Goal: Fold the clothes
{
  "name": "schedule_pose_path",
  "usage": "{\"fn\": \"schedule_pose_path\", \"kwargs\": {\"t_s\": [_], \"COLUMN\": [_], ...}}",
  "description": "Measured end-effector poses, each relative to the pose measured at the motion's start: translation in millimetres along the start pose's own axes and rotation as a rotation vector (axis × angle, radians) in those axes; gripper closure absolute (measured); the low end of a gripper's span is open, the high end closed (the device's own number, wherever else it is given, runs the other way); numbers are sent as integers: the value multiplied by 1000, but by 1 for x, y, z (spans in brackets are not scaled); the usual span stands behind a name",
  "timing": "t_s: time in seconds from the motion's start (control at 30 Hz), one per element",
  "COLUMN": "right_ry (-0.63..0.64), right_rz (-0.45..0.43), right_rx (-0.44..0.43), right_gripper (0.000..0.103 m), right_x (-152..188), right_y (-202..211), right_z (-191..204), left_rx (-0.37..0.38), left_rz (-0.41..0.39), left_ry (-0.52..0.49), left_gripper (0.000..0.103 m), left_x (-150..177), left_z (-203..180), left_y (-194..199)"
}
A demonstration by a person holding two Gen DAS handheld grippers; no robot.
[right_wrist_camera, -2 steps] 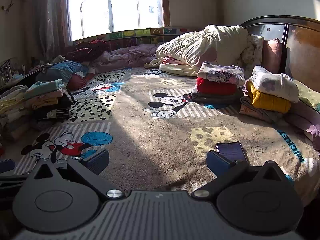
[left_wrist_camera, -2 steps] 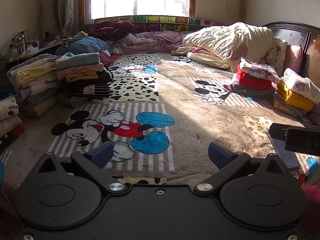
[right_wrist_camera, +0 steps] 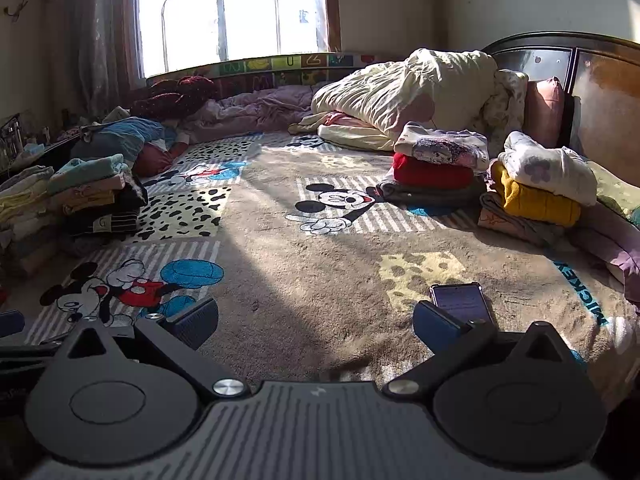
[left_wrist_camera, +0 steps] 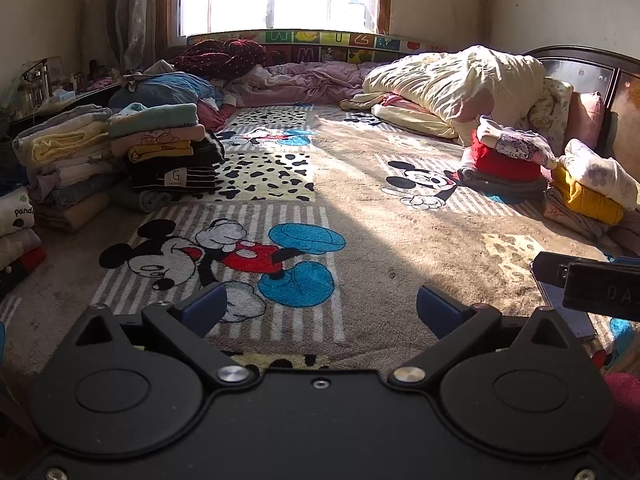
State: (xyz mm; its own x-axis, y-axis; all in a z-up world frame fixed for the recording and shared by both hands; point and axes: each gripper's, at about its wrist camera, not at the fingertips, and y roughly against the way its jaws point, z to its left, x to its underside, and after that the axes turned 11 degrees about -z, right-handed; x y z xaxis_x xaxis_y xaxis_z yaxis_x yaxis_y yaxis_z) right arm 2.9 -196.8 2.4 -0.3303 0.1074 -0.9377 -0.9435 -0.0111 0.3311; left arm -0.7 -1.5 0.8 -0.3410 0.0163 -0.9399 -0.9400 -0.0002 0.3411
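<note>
Both spread wide and empty: left gripper [left_wrist_camera: 320, 306] and right gripper [right_wrist_camera: 316, 322], above the cartoon blanket [right_wrist_camera: 320, 264]. Folded clothes [left_wrist_camera: 160, 152] stacked far left, more stacks [right_wrist_camera: 436, 168] by the headboard [right_wrist_camera: 560, 64], phone [right_wrist_camera: 460, 302] near the right gripper

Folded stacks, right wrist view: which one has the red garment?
The stack beside the cream duvet: red layer under a white printed top. Its neighbour shows yellow instead.

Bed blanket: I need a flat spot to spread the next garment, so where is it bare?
The widest bare patch is mid-blanket, between the left folded stack and the red-sweater stack, ahead of both open grippers, left and right. The phone takes the near right. Both side edges and the window end are crowded.
</note>
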Motion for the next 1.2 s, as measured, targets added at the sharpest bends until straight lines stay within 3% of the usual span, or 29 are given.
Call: {"fn": "schedule_pose_path", "kwargs": {"t_s": [0.33, 1.2], "right_ry": [27, 56], "right_rz": [14, 6], "right_rx": [-12, -3], "right_gripper": [0, 0], "right_x": [4, 6], "right_y": [6, 15], "right_z": [3, 8], "left_rx": [47, 53], "left_rz": [14, 17], "left_ry": [56, 63], "left_gripper": [0, 0], "left_x": [-1, 3], "left_z": [-1, -2], "left_y": [6, 11]}}
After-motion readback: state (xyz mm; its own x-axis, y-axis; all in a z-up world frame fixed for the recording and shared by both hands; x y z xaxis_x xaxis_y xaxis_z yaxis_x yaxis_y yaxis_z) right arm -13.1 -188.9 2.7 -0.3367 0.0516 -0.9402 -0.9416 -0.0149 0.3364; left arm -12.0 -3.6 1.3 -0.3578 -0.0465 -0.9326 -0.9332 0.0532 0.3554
